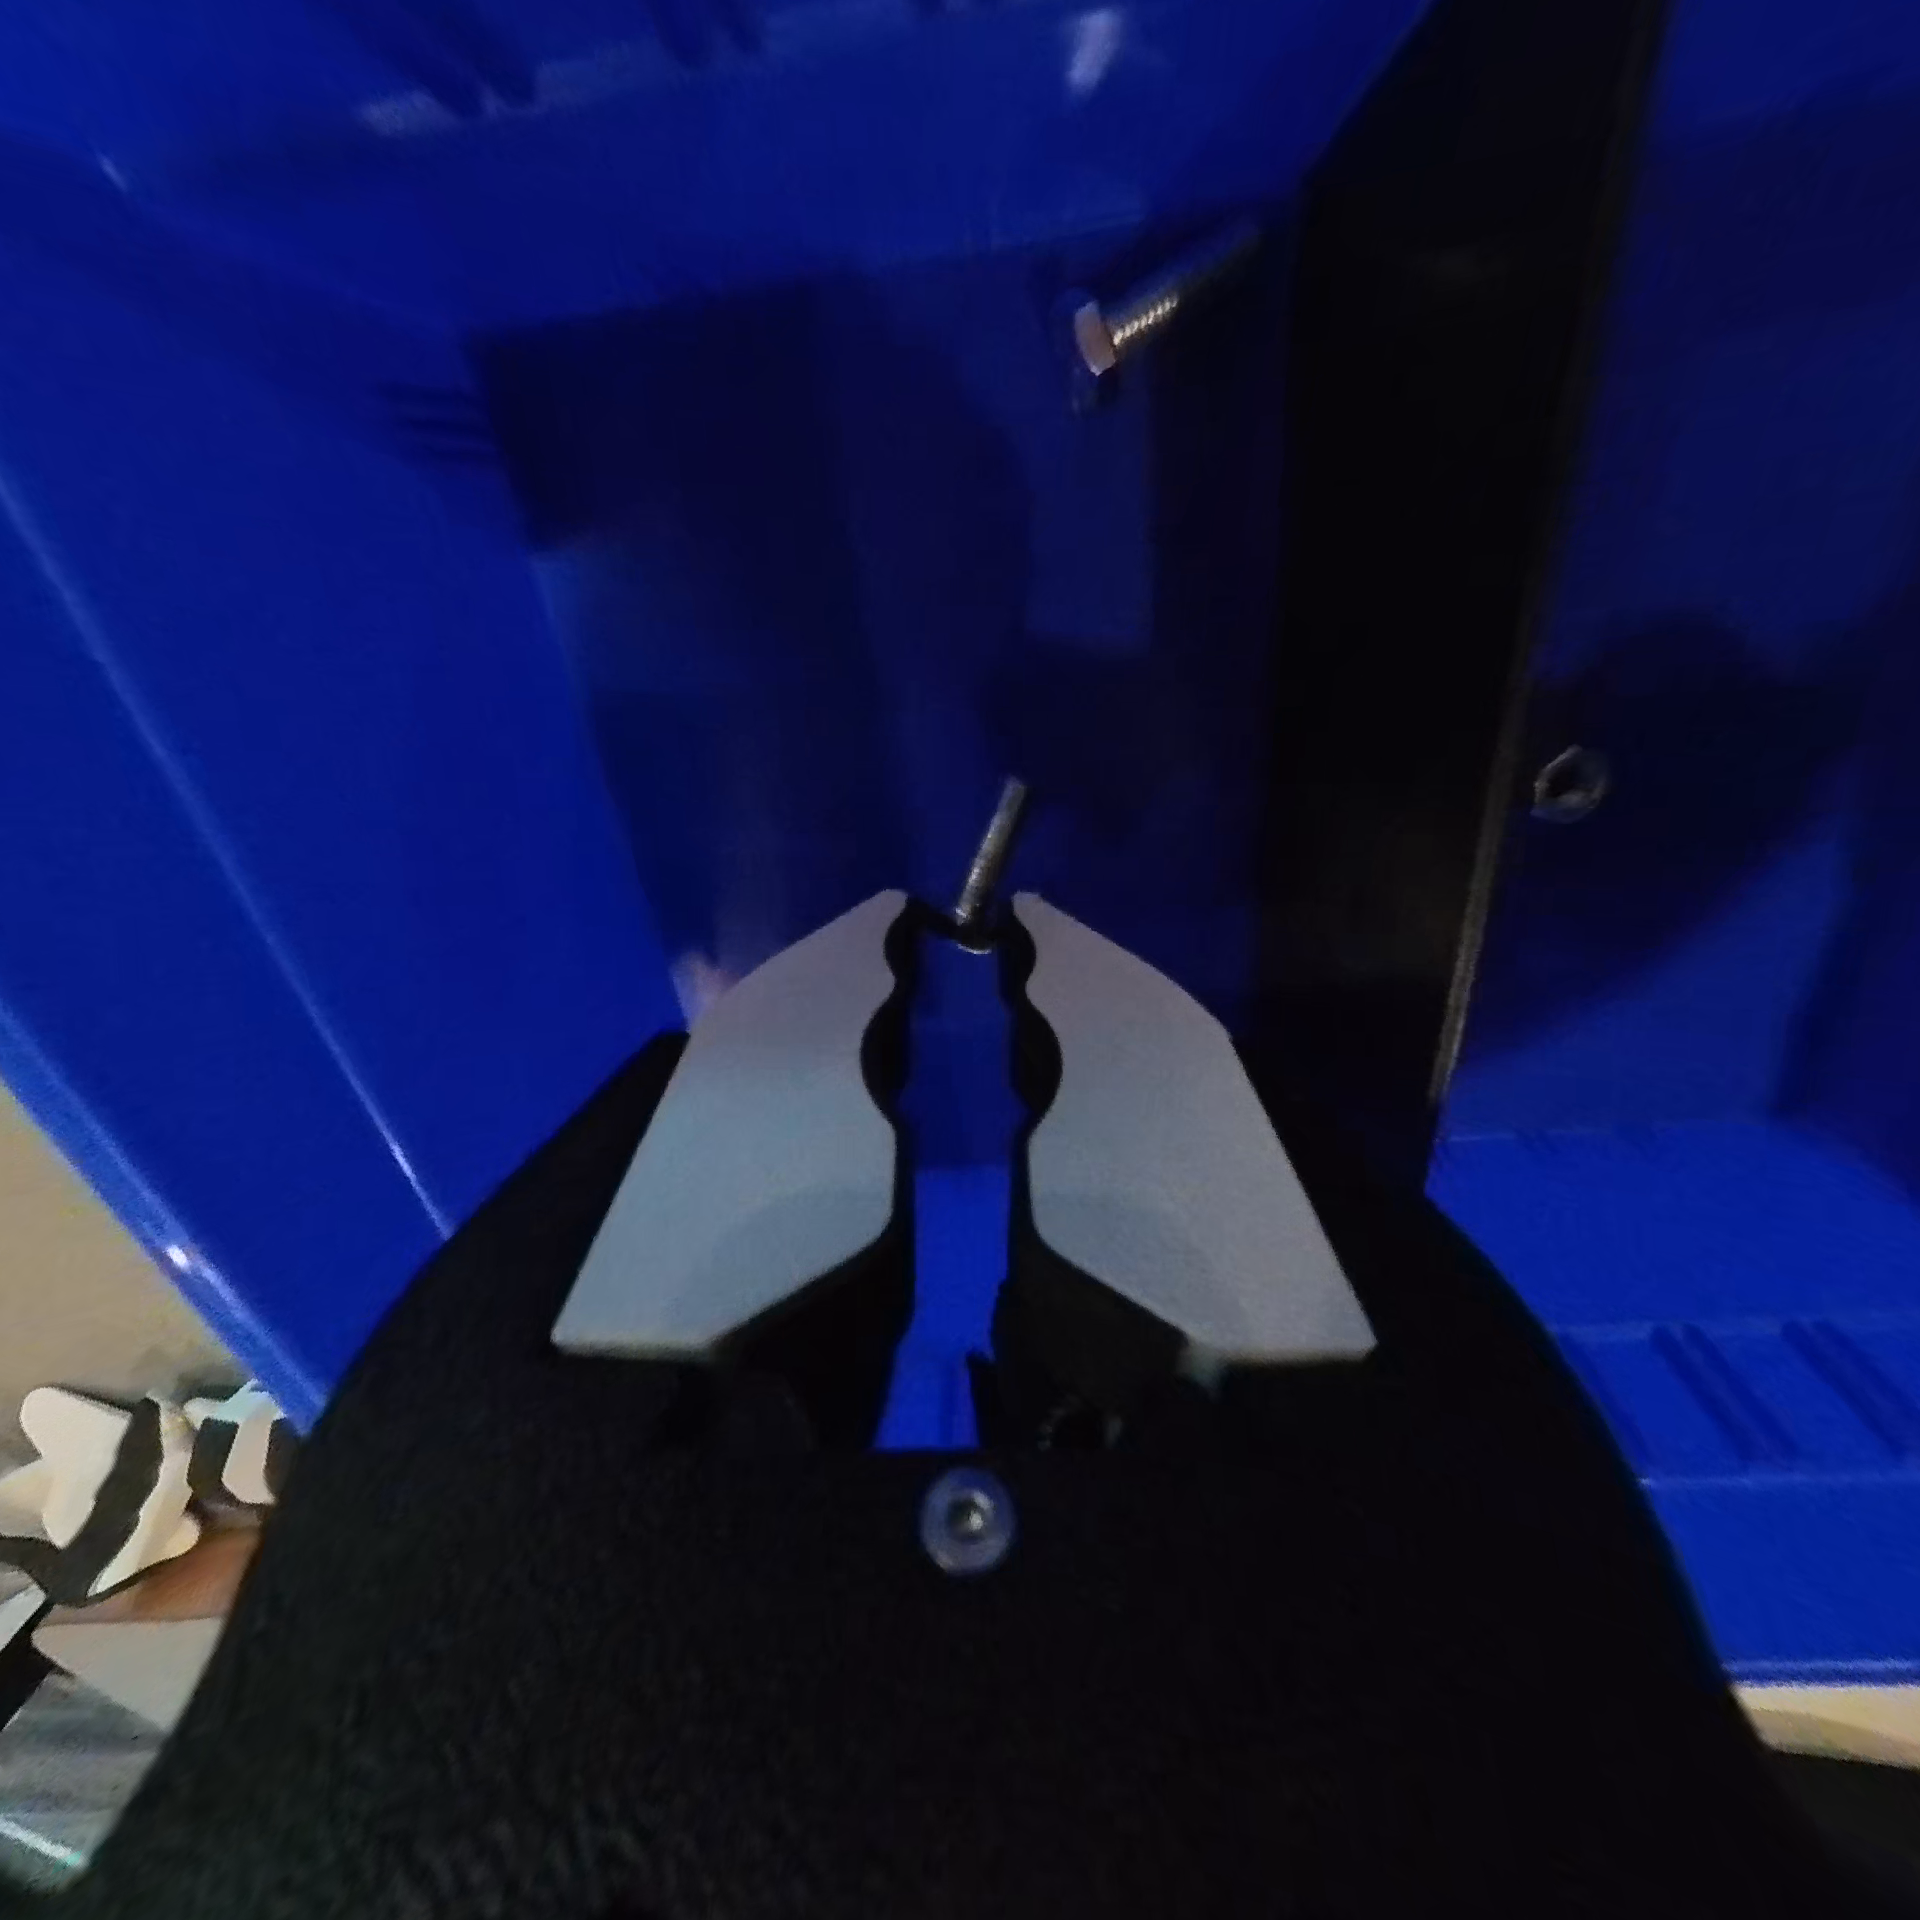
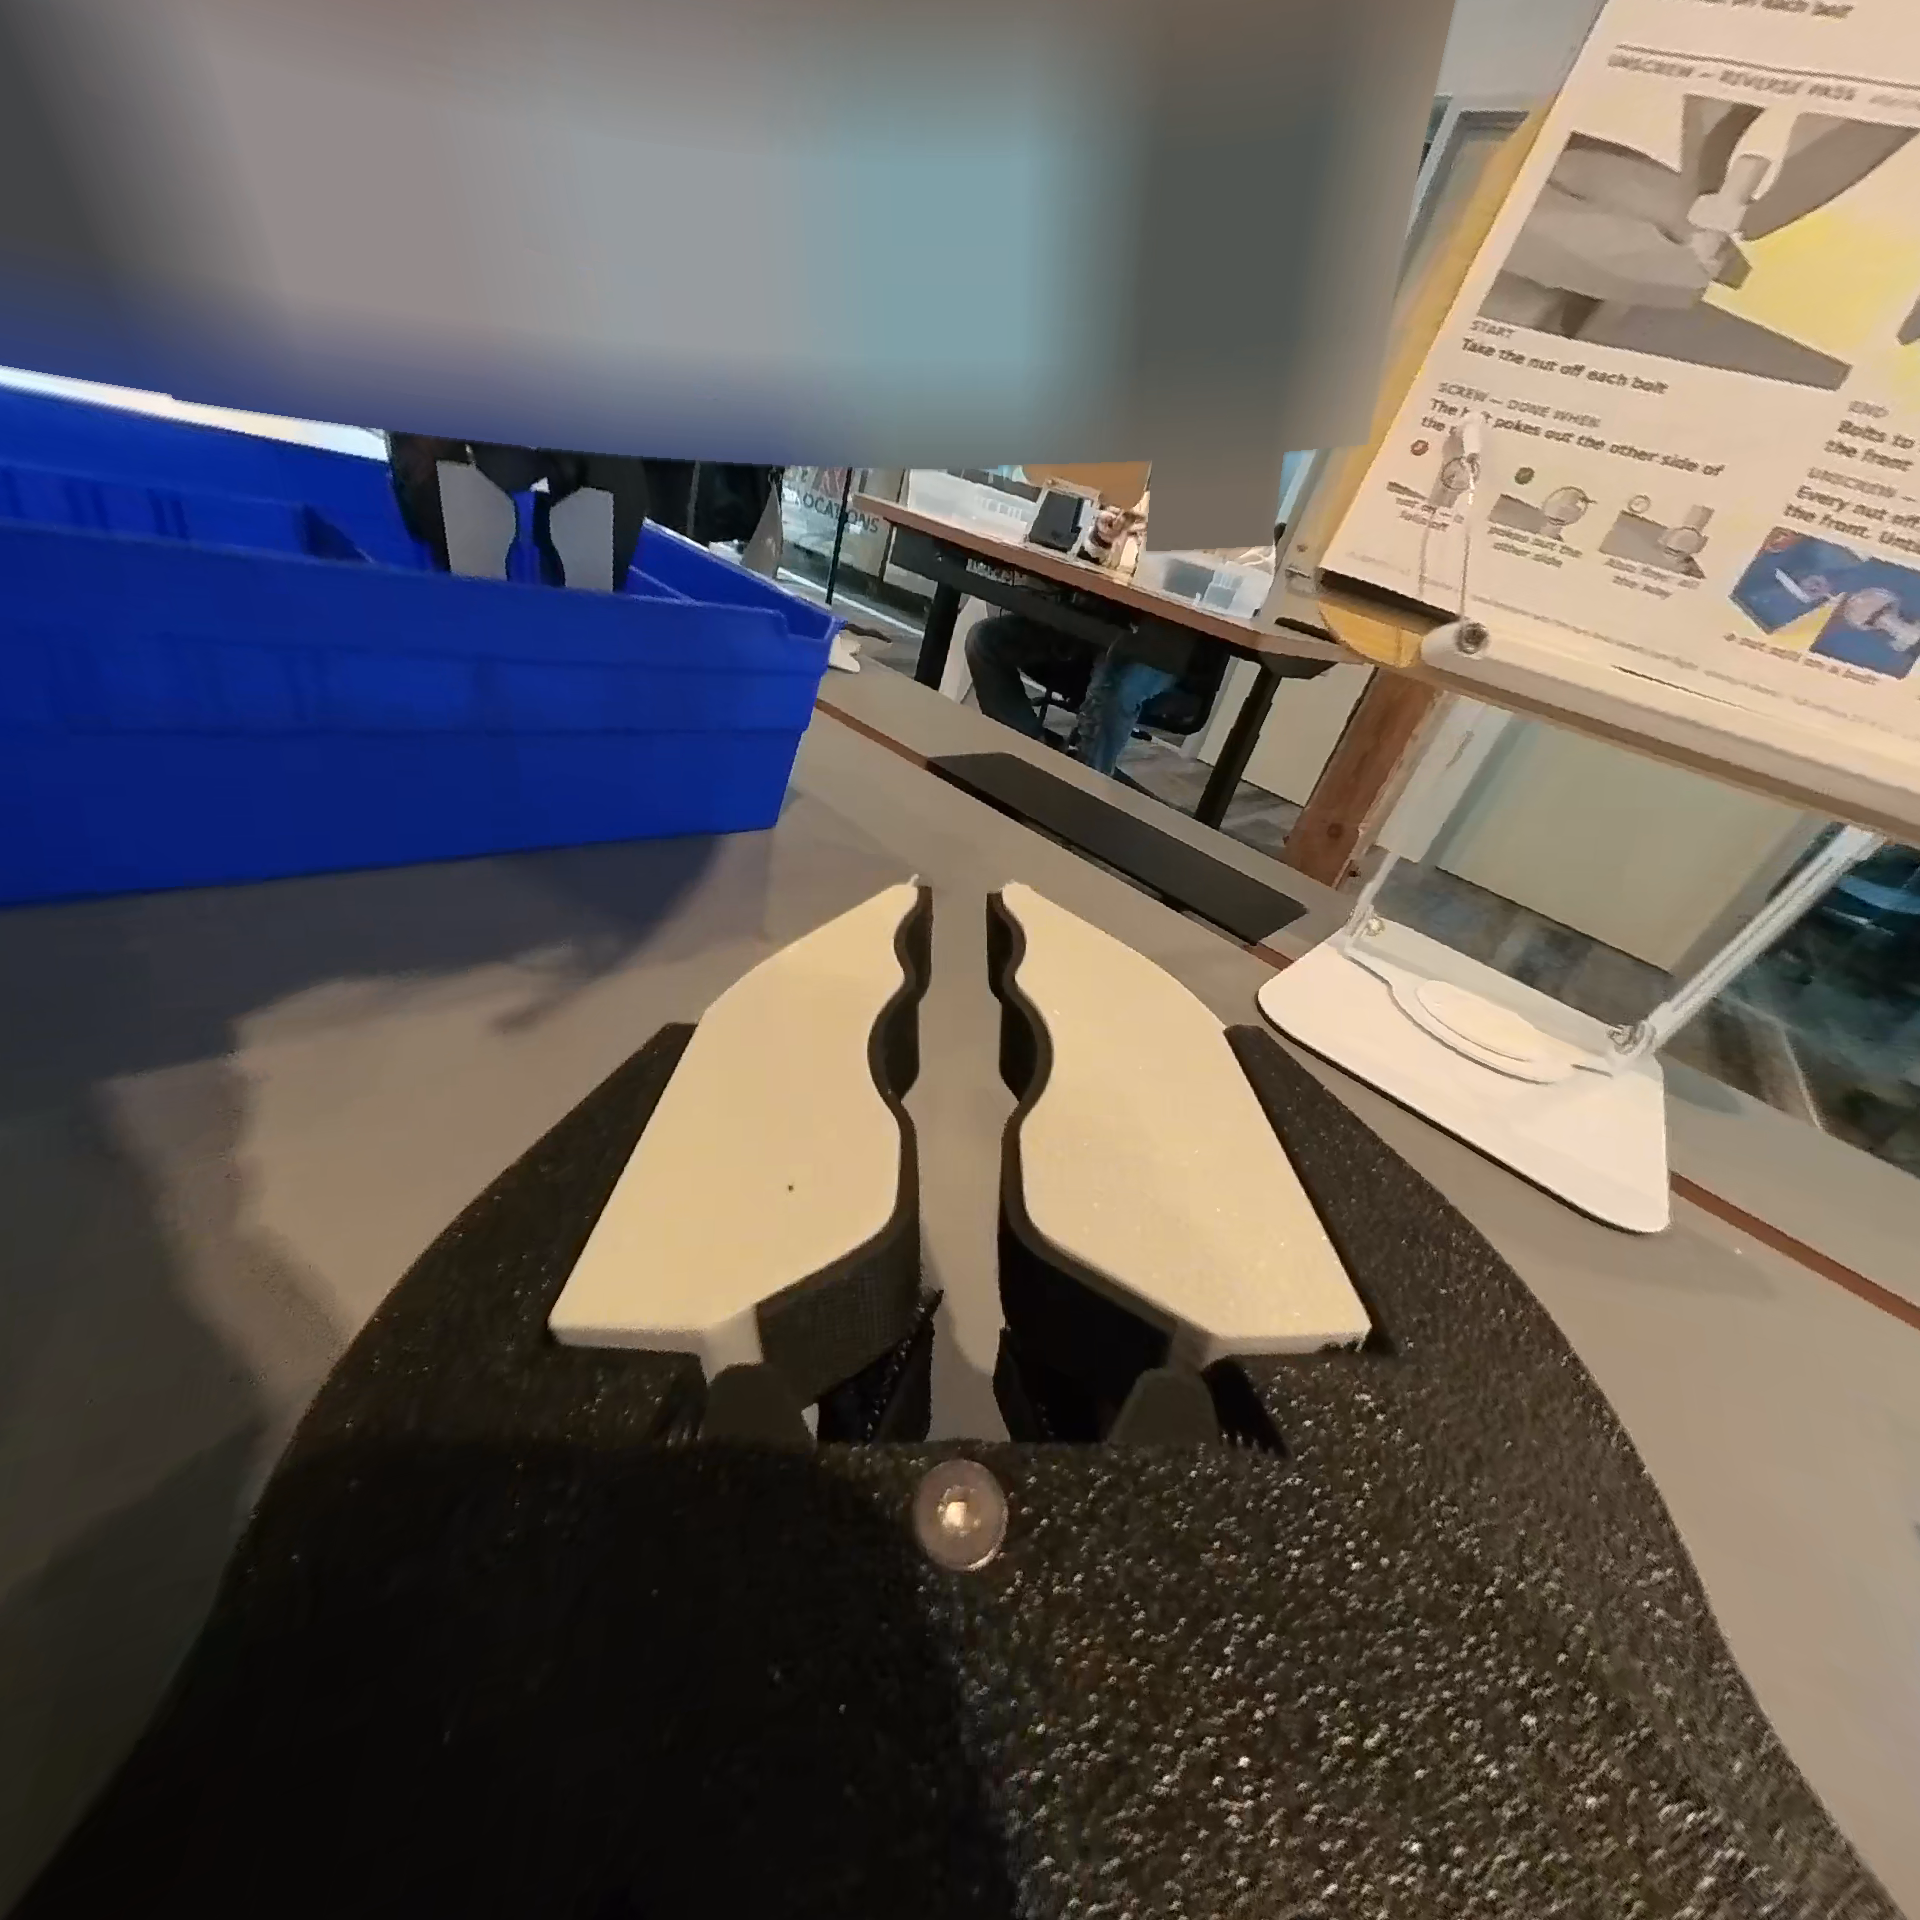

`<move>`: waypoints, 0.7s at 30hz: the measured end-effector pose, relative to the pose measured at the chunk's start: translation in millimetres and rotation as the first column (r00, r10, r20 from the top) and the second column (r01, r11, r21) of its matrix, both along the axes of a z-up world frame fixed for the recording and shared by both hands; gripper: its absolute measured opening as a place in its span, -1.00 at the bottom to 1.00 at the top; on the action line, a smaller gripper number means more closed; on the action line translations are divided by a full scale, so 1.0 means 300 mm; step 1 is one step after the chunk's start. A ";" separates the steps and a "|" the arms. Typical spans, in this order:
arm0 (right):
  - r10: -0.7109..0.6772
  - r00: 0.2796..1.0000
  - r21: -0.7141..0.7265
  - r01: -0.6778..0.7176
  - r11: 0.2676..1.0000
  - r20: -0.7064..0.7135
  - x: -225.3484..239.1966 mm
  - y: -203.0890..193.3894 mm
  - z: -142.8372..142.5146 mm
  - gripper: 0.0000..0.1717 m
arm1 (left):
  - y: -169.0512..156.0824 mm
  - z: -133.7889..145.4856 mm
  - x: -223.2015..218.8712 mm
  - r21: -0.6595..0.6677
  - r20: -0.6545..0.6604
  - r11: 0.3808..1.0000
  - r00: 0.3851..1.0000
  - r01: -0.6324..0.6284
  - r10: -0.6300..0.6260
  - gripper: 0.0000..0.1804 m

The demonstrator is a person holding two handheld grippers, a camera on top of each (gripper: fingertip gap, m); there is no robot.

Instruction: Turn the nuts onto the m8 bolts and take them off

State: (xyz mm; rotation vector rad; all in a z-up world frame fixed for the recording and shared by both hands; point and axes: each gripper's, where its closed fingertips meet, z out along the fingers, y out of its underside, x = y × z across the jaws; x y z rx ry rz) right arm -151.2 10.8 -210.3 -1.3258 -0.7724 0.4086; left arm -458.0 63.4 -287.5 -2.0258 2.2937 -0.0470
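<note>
Left hand-held gripper point(image 1: 961, 920): reaches down into the blue bin point(image 1: 312, 727); its pale fingertips point(image 1: 862, 935) are closed on the head of a small bolt point(image 1: 992, 852), whose threaded shank sticks out past the tips, tilted slightly right.
Second bolt point(image 1: 1143, 312): lies loose on the bin floor farther in, hex head toward the left, its shank running up toward the black divider point(image 1: 1382, 623).
Nut point(image 1: 1569, 784): a small dark ring just beyond the divider, in the neighbouring compartment.
Right hand-held gripper point(image 2: 961, 904): held low over the grey desk point(image 2: 416, 1039), away from the bin; its jaws stand a little apart with nothing between them, only bare desk showing through the gap.
Blue bin, from the right: stands on the desk to the left, with the left hand-held gripper showing inside it.
Instruction sheet point(image 2: 1662, 364): propped on a white stand point(image 2: 1486, 1081) at the right of the desk.
Black plate point(image 2: 1122, 842): lies flat on the desk beyond the right fingertips.
</note>
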 end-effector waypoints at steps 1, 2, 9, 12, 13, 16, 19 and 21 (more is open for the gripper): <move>-0.001 1.000 0.002 0.001 1.000 0.006 -0.002 -0.001 -0.001 -0.89 | 0.001 -0.002 -0.001 -0.005 -0.004 1.000 1.000 -0.010 0.010 -0.84; -0.001 1.000 0.004 0.001 1.000 0.011 -0.004 -0.001 -0.003 -0.89 | 0.004 -0.005 0.000 -0.009 -0.007 1.000 1.000 -0.021 0.021 -0.84; -0.003 0.998 0.008 0.003 1.000 0.061 -0.019 -0.002 -0.019 -0.89 | 0.016 -0.007 0.014 0.000 0.003 1.000 1.000 -0.016 0.016 -0.84; -0.005 0.997 0.009 0.005 1.000 0.081 -0.025 -0.002 -0.025 -0.89 | 0.009 -0.010 0.006 0.003 0.007 1.000 1.000 -0.013 0.013 -0.84; -0.005 0.996 0.009 0.005 1.000 0.086 -0.027 -0.002 -0.027 -0.89 | 0.008 -0.012 0.003 0.005 0.009 1.000 1.000 -0.014 0.014 -0.84; -0.006 0.995 0.009 0.006 1.000 0.097 -0.030 -0.002 -0.031 -0.89 | 0.004 -0.012 -0.003 0.024 0.023 1.000 1.000 -0.010 0.010 -0.84; -0.006 0.994 0.010 0.005 1.000 0.111 -0.034 -0.002 -0.035 -0.89 | 0.004 0.001 0.002 0.073 0.062 0.997 0.998 0.017 -0.021 -0.84; -0.007 0.993 0.012 0.005 1.000 0.119 -0.036 -0.003 -0.038 -0.90 | 0.007 0.015 0.007 0.116 0.096 0.993 0.995 0.030 -0.041 -0.84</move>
